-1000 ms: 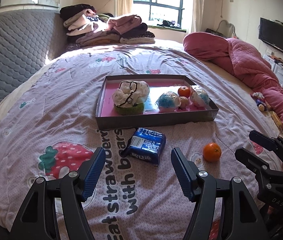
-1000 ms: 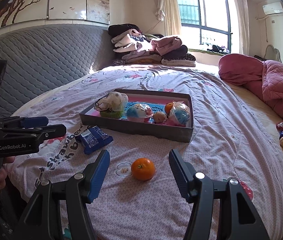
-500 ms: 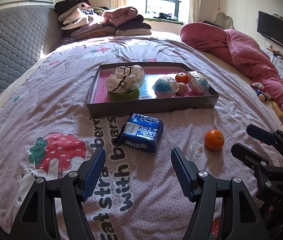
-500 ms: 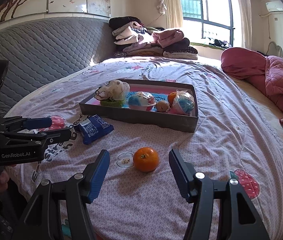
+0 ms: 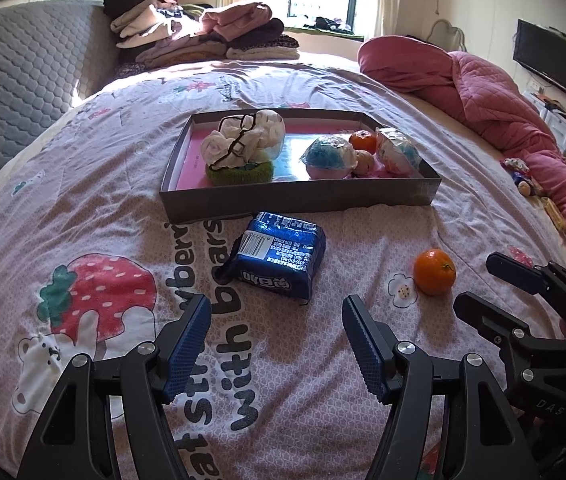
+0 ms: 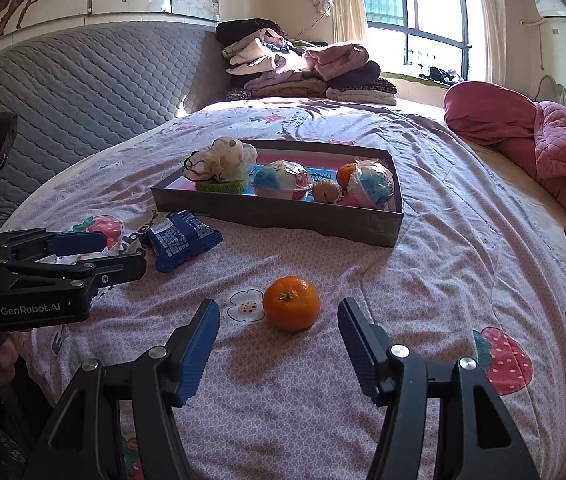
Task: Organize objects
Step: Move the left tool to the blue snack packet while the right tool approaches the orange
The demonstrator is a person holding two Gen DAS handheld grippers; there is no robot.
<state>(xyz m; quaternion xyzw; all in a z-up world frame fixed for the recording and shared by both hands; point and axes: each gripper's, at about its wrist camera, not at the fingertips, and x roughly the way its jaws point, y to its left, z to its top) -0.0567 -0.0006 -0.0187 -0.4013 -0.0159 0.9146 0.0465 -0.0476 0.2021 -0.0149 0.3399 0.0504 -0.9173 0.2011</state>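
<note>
I have my left claw [image 5: 275, 340] gaping wide and empty before the blue packet [image 5: 279, 254]; my right claw [image 6: 279, 336], equally wide, faces the orange [image 6: 291, 303] on the bed [image 6: 443, 240].

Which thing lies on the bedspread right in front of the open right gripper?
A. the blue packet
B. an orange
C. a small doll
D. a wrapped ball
B: the orange sits just ahead of the right gripper, between its open jaws' line.
</note>
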